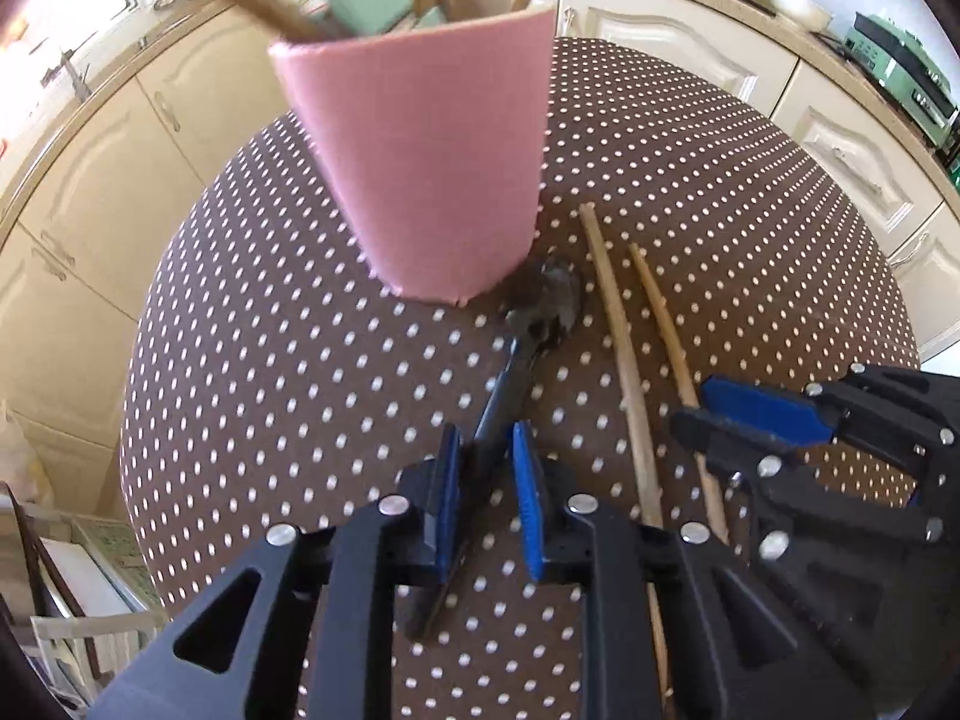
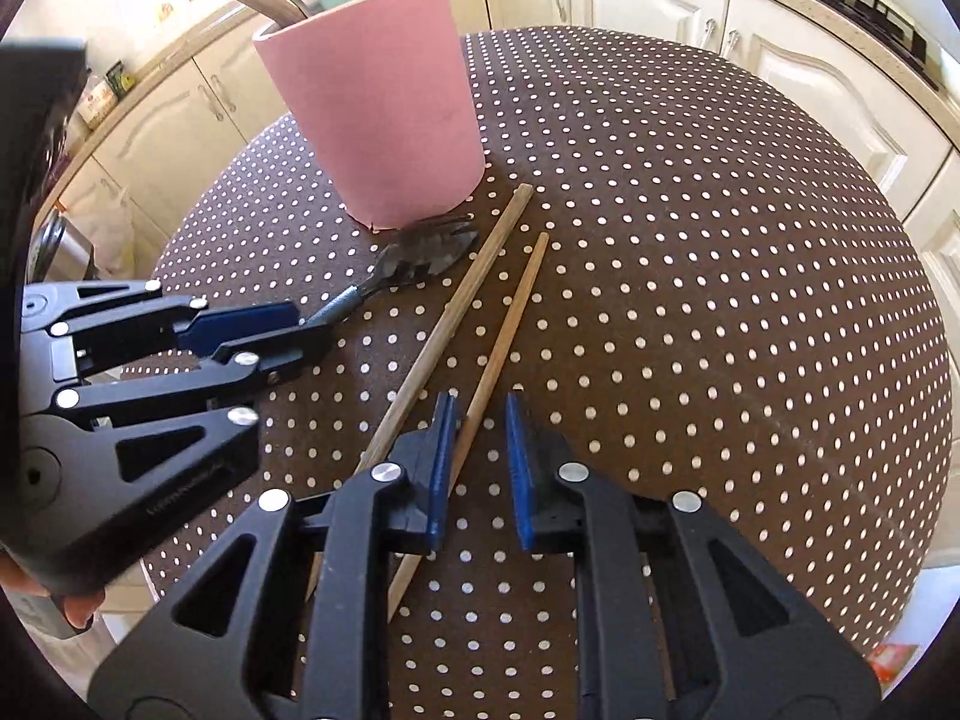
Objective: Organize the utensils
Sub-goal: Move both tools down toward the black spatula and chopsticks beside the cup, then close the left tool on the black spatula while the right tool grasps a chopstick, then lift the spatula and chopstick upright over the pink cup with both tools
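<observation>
The spork [image 2: 420, 258], a dark mottled metal head on a slim blue-grey handle, lies on the counter [image 2: 720, 300] with its tines touching the foot of the pink cup [image 2: 384, 114]; two pale wooden chopsticks [image 2: 462, 300] lie just beside it on the side away from the cup, nearly parallel. The left gripper [image 1: 486, 450] has its jaws nearly closed around the spork's handle, though whether the pads press on it cannot be told. The right gripper [image 2: 477, 438] straddles the thinner chopstick, which lies against one pad while the other pad stands apart, so the jaws are open and nothing is gripped. The likely trouble: the round, smooth stick could roll or pivot out as the jaws close, nudging its twin; the thin handle could twist in a loose pinch, swinging the heavy head into the cup. The cup is a matte, tapered cylinder, already crowded with wooden handles and green spatulas, so a clumsy insertion might tip it. The two grippers work close together and could collide. The cloth is brown with white dots.
</observation>
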A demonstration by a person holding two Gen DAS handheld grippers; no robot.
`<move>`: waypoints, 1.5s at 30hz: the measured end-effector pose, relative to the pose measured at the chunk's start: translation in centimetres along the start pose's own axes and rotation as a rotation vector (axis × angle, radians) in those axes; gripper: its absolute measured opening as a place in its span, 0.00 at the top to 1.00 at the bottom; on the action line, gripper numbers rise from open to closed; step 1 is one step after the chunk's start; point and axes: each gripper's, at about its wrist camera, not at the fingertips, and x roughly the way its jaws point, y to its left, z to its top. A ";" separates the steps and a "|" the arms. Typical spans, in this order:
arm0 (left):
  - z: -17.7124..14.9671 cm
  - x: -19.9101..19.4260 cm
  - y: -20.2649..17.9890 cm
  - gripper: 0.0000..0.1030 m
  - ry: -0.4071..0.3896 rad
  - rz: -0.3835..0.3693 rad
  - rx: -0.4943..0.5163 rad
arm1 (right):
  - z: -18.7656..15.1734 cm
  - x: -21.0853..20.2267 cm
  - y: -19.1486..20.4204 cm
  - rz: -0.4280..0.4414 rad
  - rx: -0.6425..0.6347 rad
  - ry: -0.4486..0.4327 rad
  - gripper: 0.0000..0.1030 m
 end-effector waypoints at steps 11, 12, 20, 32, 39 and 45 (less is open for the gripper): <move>5.3 2.4 -0.7 0.84 0.002 -0.027 0.017 | 2.1 1.5 -0.8 0.008 -0.001 0.033 0.90; 5.4 2.6 -0.4 0.84 -0.003 -0.029 0.016 | 2.1 1.5 -1.0 0.010 0.003 0.029 0.92; 4.1 0.6 0.0 0.89 -0.090 -0.123 -0.030 | 1.3 1.1 -2.1 0.034 0.031 -0.014 0.95; 0.7 -5.0 2.4 0.89 -0.370 -0.205 -0.064 | -0.6 -3.8 -3.3 0.103 0.078 -0.218 0.95; -0.4 -9.1 3.4 0.89 -0.597 -0.289 -0.117 | -1.0 -8.9 -3.3 0.154 0.065 -0.395 0.95; -0.1 -12.3 4.9 0.89 -0.800 -0.307 -0.176 | 0.8 -12.3 -2.3 0.180 0.028 -0.543 0.95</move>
